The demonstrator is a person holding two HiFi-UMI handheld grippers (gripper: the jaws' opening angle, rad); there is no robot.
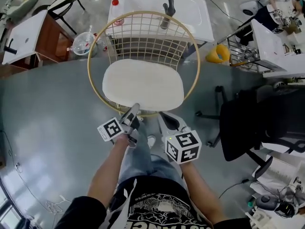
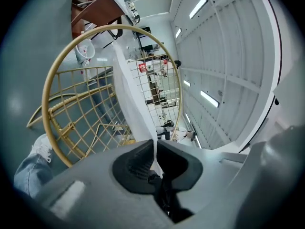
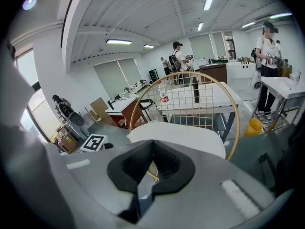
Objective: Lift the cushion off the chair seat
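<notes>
A flat white cushion [image 1: 143, 82] lies on the seat of a gold wire chair [image 1: 195, 56]. My left gripper [image 1: 135, 108] is at the cushion's front edge and is shut on it. In the left gripper view the thin cushion [image 2: 128, 99] runs edge-on up from between the pads of that gripper [image 2: 154, 144], with the chair frame [image 2: 47, 94] behind. My right gripper [image 1: 164, 117] sits just right of it, near the front rim. In the right gripper view the tips of this gripper [image 3: 152, 143] meet with nothing seen between them, and the cushion [image 3: 186, 137] lies just beyond.
A white table [image 1: 190, 13] stands behind the chair. A black office chair [image 1: 257, 123] is to the right, a yellow object [image 1: 218, 54] near it. A brown and white desk [image 1: 28, 37] is at the left. People [image 3: 268, 66] stand further off.
</notes>
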